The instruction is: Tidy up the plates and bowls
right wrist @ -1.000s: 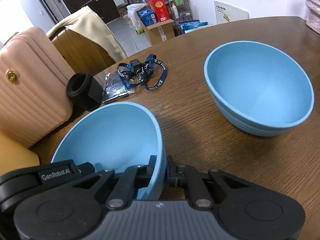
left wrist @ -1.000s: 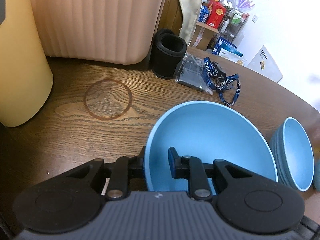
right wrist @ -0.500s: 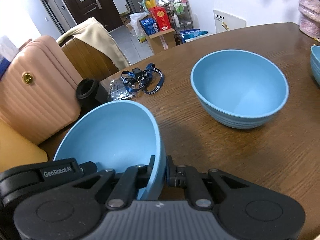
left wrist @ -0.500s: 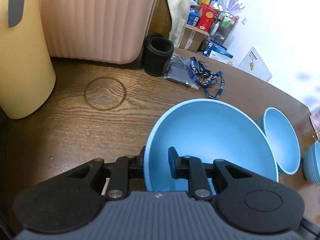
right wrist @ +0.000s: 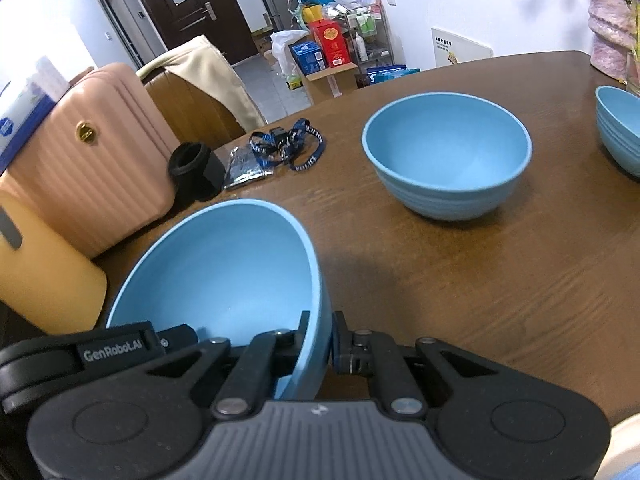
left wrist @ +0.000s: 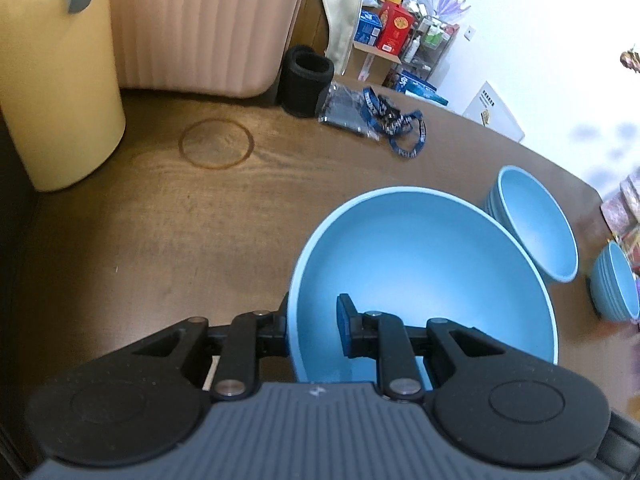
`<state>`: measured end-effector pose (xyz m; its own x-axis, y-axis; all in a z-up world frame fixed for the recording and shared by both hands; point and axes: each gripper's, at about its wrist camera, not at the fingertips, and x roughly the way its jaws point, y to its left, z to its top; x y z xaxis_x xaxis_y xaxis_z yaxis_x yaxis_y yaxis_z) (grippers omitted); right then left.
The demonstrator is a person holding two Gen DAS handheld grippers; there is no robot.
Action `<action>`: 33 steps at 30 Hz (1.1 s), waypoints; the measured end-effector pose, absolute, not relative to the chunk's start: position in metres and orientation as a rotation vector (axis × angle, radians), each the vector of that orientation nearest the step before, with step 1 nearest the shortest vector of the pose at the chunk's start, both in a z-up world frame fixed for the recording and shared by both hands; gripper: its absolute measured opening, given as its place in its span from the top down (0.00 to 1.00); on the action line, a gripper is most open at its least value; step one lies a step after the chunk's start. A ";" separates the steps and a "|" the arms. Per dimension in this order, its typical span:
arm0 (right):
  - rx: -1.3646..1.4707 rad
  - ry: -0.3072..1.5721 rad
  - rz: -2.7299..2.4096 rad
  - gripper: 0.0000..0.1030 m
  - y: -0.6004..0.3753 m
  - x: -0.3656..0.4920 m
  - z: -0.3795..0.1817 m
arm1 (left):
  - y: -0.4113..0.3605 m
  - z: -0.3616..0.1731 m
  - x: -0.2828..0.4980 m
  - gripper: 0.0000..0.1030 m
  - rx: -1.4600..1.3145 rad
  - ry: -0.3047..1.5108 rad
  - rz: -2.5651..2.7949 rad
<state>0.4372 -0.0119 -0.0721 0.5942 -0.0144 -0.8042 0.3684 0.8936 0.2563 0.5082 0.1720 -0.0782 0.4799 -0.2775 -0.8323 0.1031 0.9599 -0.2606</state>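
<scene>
Bowls are what I am sorting on this brown wooden table (right wrist: 500, 280), and I am holding the biggest blue bowl (left wrist: 424, 264) in both grippers at once. My left gripper (left wrist: 313, 322) is clamping the bowl's near rim, one finger outside the wall and one inside. My right gripper (right wrist: 320, 334) is pinching the rim on the opposite side, its fingers nearly together with only the thin wall between them. From both wrist views the bowl appears lifted off the wood, over the table's near part, though I cannot see its underside.

Beyond it, toward the middle of the table, a second blue bowl (right wrist: 446, 160) is sitting upright and empty. Further right, near the table's right edge, a smaller blue bowl (right wrist: 618, 128) is standing, ribbed down its side; whether it is one bowl or a nested stack I cannot tell. Along the far left edge a pink ribbed suitcase (right wrist: 88, 160) and a yellow container (left wrist: 56, 80) are crowding the corner, with a black cylinder (left wrist: 306, 80) and a blue lanyard (left wrist: 396, 128) just beside them.

I judge that I am carrying this bowl toward the others to group it with them. The next move is calling for both hands travelling together at one height, so the rim is not twisting between my fingers, then lowering level before either grip lets go.
</scene>
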 end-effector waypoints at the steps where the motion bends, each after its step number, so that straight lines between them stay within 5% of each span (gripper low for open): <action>1: 0.418 0.914 -0.228 0.92 -0.011 0.433 -0.072 | 0.173 -0.079 0.504 0.79 -0.181 1.050 -0.237; 33: 0.299 0.950 -0.158 0.92 0.025 0.334 -0.089 | 0.204 -0.105 0.408 0.79 -0.093 1.180 -0.271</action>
